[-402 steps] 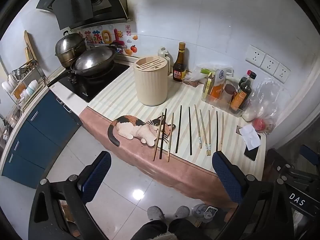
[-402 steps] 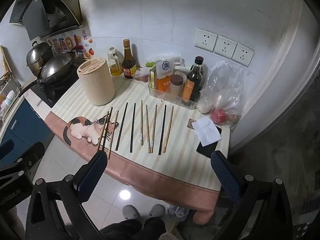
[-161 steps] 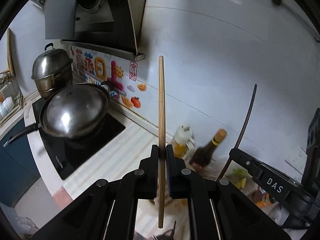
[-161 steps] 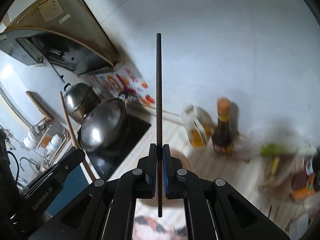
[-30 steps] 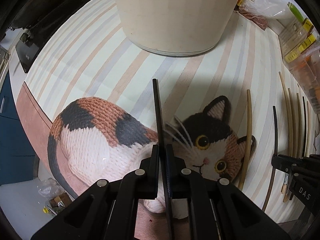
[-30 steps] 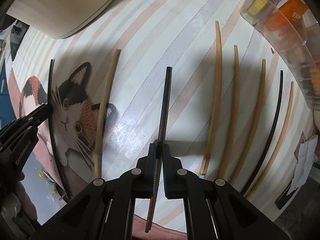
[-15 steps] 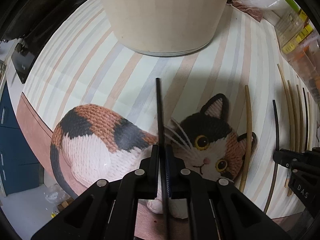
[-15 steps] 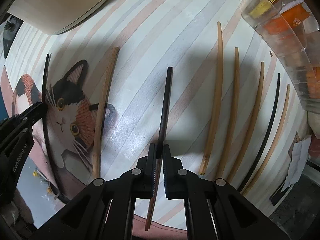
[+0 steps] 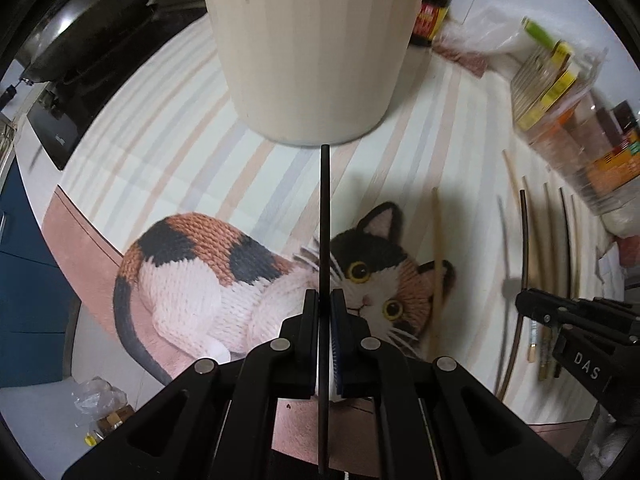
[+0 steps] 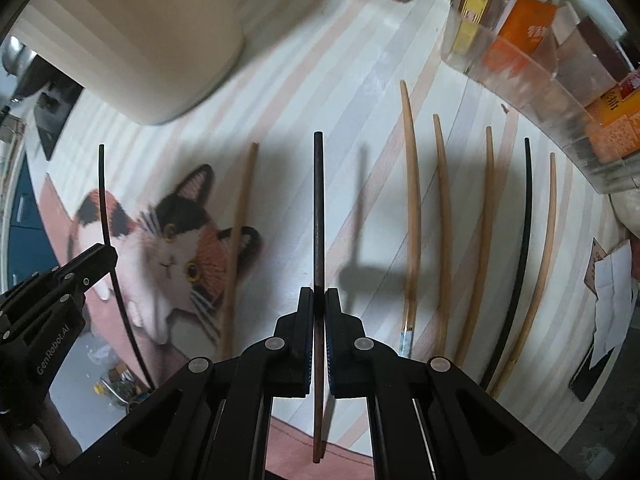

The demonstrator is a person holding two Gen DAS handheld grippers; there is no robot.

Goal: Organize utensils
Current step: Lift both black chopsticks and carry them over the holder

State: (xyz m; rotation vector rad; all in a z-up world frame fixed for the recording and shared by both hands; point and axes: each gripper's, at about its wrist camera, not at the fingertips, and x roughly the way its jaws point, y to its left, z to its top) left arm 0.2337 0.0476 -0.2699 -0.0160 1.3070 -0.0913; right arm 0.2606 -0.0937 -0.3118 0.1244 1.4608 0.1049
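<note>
the tall cream cylindrical holder (image 9: 312, 40) blocks the back-left of the counter (image 9: 168, 128); striped surface in front of it lies open. a clear plastic bin of packets and bottles (image 10: 552, 60) walls the back-right corner. five chopsticks in a row (image 10: 484, 240) fill the right part, a lone tan chopstick (image 10: 238, 240) lies left of centre, with a bare lane between them.

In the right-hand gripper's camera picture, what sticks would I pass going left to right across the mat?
thin black chopstick in the left gripper → tan chopstick over the cat → dark chopstick in the right gripper → three tan chopsticks → black chopstick → last tan chopstick.
</note>
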